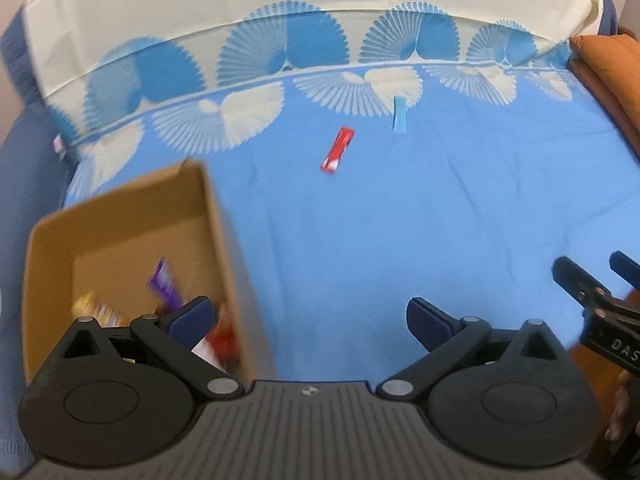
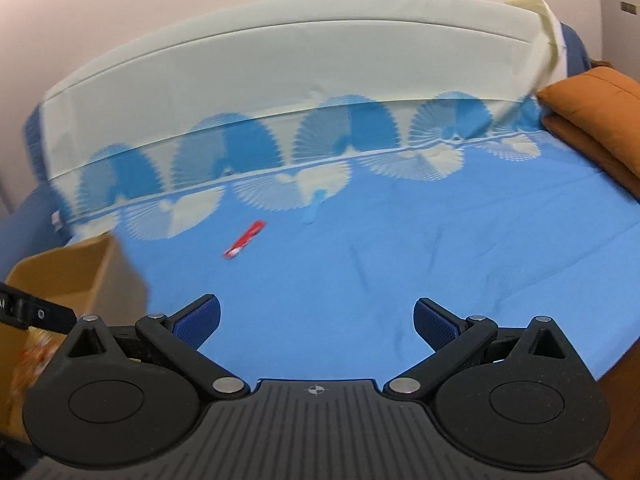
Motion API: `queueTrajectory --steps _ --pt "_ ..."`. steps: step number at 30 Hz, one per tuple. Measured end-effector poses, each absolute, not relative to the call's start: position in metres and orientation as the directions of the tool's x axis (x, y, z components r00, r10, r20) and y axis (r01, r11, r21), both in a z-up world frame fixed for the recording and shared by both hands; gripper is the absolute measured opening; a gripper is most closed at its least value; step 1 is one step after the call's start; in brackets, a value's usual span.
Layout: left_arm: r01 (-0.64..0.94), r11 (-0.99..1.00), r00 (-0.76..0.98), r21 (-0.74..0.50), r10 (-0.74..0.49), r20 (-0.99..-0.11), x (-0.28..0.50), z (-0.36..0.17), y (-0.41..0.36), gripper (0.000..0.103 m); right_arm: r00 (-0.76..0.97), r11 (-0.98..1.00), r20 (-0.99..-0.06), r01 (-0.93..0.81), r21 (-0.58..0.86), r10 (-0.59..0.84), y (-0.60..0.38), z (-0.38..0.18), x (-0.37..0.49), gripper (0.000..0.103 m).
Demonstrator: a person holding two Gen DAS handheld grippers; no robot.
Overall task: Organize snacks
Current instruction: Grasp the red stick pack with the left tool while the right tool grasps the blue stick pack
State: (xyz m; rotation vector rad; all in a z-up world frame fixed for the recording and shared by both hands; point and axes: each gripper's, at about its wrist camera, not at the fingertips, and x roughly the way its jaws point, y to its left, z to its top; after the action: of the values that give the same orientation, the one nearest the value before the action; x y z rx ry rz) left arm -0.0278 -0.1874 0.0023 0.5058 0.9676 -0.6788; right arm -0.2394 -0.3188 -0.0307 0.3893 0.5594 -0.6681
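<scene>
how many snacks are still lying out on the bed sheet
2: a red snack bar mid-sheet, and a light blue packet beyond it, by the fan pattern. Others already sit in the cardboard box.

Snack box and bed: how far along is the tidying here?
Partly done. The cardboard box already holds several snacks, among them a purple packet. Nothing is in hand: the left gripper and the right gripper are both open. Left on the blue sheet: a red bar and a light blue packet.

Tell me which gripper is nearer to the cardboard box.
Left. The left gripper hangs at the cardboard box, its left finger over the box's right wall. The right gripper is off to the box's right, over bare blue sheet.
</scene>
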Motion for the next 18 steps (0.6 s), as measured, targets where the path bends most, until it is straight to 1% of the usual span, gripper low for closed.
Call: queueTrajectory --steps 1,4,7,9,13,18 --pt "0.725 0.682 0.398 0.098 -0.298 -0.868 -0.017 -0.003 -0.203 0.103 0.646 0.715 -0.602 0.678 0.170 -0.469 -0.335 -0.035 -0.231 0.103" --pt "0.733 0.665 0.407 0.143 -0.260 -0.875 0.020 -0.027 -0.248 0.103 0.644 0.712 -0.606 0.680 0.173 -0.467 -0.376 -0.050 -0.203 0.103" --pt "0.737 0.656 0.405 0.163 -0.235 -0.883 0.064 -0.056 -0.292 0.103 0.619 0.722 -0.621 0.681 0.120 -0.481 -0.416 -0.076 -0.157 0.103" --pt "0.739 0.652 0.401 0.170 -0.223 -0.889 0.092 -0.076 -0.318 0.103 0.594 0.731 -0.649 0.678 0.084 -0.476 -0.439 -0.097 -0.121 0.103" --pt "0.753 0.640 0.372 0.153 -0.223 -0.901 0.144 -0.121 -0.367 0.103 0.573 0.737 -0.683 0.672 0.076 -0.452 -0.481 -0.137 -0.058 0.103" --pt "0.745 0.658 0.301 0.108 -0.186 -0.935 0.189 -0.176 -0.402 0.103 0.594 0.762 -0.696 0.639 0.105 -0.403 -0.512 -0.173 0.009 0.103"
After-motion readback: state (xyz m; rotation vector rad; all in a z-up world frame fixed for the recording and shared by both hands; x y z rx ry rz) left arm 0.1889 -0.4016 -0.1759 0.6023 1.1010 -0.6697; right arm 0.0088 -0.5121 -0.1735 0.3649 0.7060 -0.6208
